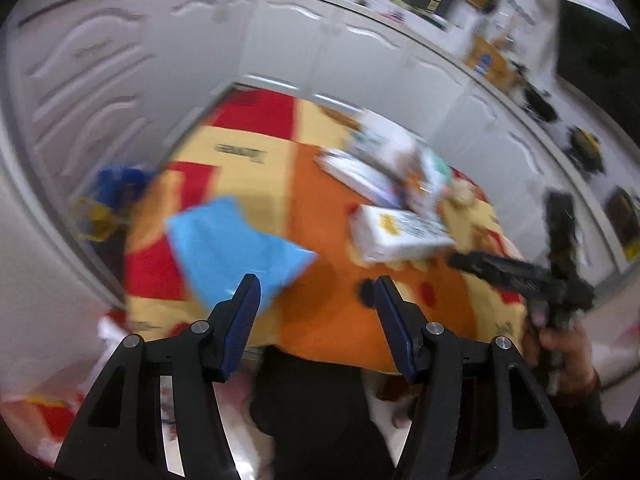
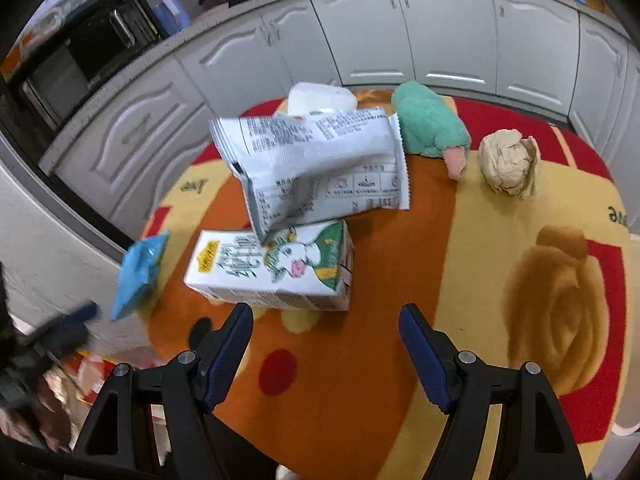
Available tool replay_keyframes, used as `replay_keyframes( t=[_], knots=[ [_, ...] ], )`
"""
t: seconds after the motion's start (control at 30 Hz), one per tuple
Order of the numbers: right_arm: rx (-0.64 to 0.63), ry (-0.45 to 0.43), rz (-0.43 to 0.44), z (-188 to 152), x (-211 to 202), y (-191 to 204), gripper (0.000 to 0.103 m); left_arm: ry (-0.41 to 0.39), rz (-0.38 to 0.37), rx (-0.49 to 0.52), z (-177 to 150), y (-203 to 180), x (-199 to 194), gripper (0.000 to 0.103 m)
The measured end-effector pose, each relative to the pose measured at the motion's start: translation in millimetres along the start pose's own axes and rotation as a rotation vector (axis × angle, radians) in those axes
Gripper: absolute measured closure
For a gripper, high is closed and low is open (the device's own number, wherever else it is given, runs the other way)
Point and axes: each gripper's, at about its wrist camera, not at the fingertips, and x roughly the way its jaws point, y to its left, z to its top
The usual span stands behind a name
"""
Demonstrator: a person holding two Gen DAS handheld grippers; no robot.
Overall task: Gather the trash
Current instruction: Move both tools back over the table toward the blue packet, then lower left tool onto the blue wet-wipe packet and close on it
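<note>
Hovering with jaws apart and empty, left gripper point(image 1: 316, 294) and right gripper point(image 2: 326, 322) face carton point(image 2: 272, 268), wrapper point(image 2: 316, 164).

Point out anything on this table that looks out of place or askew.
The blue wrapper hangs over the table's left edge, partly off it. The silver wrapper leans crumpled on the milk carton. A green plush toy lies among the trash.
</note>
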Motion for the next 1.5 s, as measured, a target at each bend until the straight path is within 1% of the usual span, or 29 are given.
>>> replay_keyframes(
  t=[0.07, 0.1, 0.17, 0.2, 0.23, 0.3, 0.37, 0.47, 0.53, 0.57, 0.63, 0.73, 0.83, 0.9, 1.0, 1.07, 1.1, 1.17, 1.2, 1.33, 1.4, 1.47, 1.5],
  knots=[
    [-0.009, 0.011, 0.014, -4, 2, 1, 0.030, 0.017, 0.135, -0.025, 3, 20, 4, 0.045],
    [-0.010, 0.014, 0.014, -6, 3, 1, 0.030, 0.027, 0.185, -0.039, 5, 30, 9, 0.045],
    [-0.014, 0.029, 0.001, -9, 7, -1, 0.030, 0.043, 0.237, -0.064, 5, 48, 18, 0.045],
    [-0.018, 0.036, -0.010, -10, 9, -1, 0.030, 0.067, 0.269, -0.093, 5, 61, 27, 0.045],
    [-0.023, 0.042, -0.022, -10, 10, -3, 0.030, 0.079, 0.279, -0.114, 6, 68, 32, 0.045],
    [-0.031, 0.044, -0.060, -7, 14, -6, 0.030, 0.091, 0.270, -0.140, 9, 79, 43, 0.045],
    [-0.028, 0.025, -0.098, 0, 18, -11, 0.030, 0.104, 0.270, -0.142, 14, 83, 58, 0.045],
    [0.001, 0.004, -0.116, 15, 24, -17, 0.030, 0.103, 0.261, -0.119, 25, 77, 74, 0.045],
    [-0.001, -0.001, -0.149, 21, 23, -17, 0.030, 0.083, 0.233, -0.108, 35, 70, 83, 0.045],
    [-0.012, -0.002, -0.146, 21, 20, -15, 0.030, 0.078, 0.225, -0.105, 39, 67, 85, 0.045],
    [-0.050, -0.001, -0.108, 19, 11, -10, 0.030, 0.076, 0.192, -0.103, 46, 63, 87, 0.045],
    [-0.086, 0.036, -0.049, 12, 5, -4, 0.030, 0.060, 0.144, -0.107, 52, 58, 80, 0.045],
    [-0.023, 0.056, 0.015, 8, 9, -5, 0.030, 0.016, 0.124, -0.112, 61, 56, 74, 0.045],
    [0.011, 0.068, 0.048, 8, 16, 0, 0.030, 0.002, 0.128, -0.105, 70, 57, 74, 0.045],
    [-0.001, 0.067, 0.056, 9, 18, 12, 0.030, 0.013, 0.120, -0.121, 80, 62, 77, 0.045],
    [0.002, 0.060, 0.055, 10, 18, 18, 0.030, 0.011, 0.094, -0.136, 79, 65, 76, 0.045],
    [0.015, 0.052, 0.062, 11, 18, 20, 0.030, 0.014, 0.097, -0.138, 78, 66, 78, 0.045],
    [0.047, 0.040, 0.090, 13, 20, 21, 0.026, 0.017, 0.116, -0.146, 77, 69, 80, 0.045],
    [0.055, 0.037, 0.088, 15, 21, 24, 0.026, 0.018, 0.131, -0.156, 78, 72, 83, 0.045],
    [0.018, 0.022, 0.078, 21, 20, 40, 0.026, -0.001, 0.176, -0.173, 89, 78, 91, 0.045],
    [0.011, 0.018, 0.072, 22, 20, 44, 0.026, 0.012, 0.229, -0.150, 101, 78, 103, 0.045],
    [0.010, 0.022, 0.069, 23, 21, 47, 0.026, 0.023, 0.263, -0.109, 107, 76, 114, 0.045],
    [0.010, 0.024, 0.066, 23, 22, 48, 0.026, 0.033, 0.294, -0.086, 110, 75, 120, 0.045]
  ],
)
